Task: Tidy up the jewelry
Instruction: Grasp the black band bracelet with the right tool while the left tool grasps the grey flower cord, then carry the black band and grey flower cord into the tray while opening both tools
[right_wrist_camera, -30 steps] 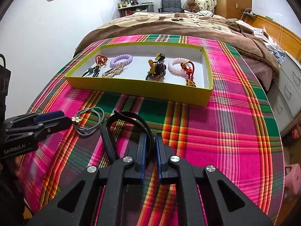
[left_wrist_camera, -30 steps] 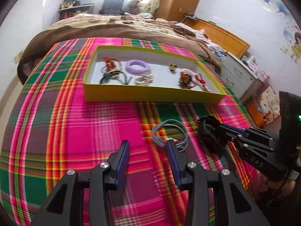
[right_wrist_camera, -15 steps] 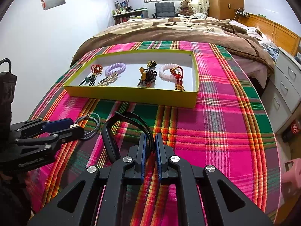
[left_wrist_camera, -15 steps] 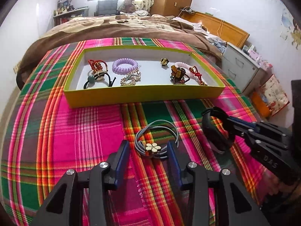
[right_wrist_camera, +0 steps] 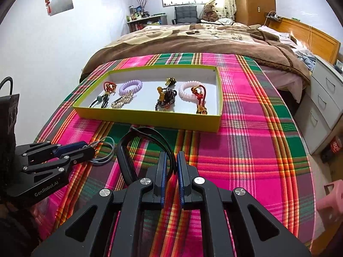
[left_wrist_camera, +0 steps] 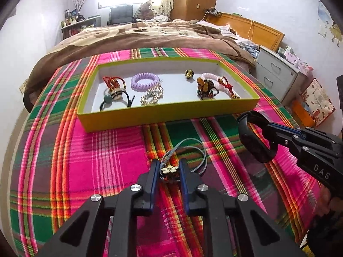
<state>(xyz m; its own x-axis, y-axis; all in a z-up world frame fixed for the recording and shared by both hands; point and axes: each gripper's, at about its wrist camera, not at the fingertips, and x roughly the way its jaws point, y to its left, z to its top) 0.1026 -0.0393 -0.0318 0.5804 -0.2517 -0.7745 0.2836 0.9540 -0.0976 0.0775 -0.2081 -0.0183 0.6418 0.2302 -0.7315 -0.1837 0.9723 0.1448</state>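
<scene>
My left claw has just been closing and now pinches the flower charm near the yellow box. My right claw squeezes the black band.

One yellow tray, two spiral bracelets, one black band, two claws.

Woven plaid cloth, matt; yellow cardboard tray; fuzzy brown blanket.

Plaid cloth, brown blanket, grey drawers, teddy bear, wooden headboard.
</scene>
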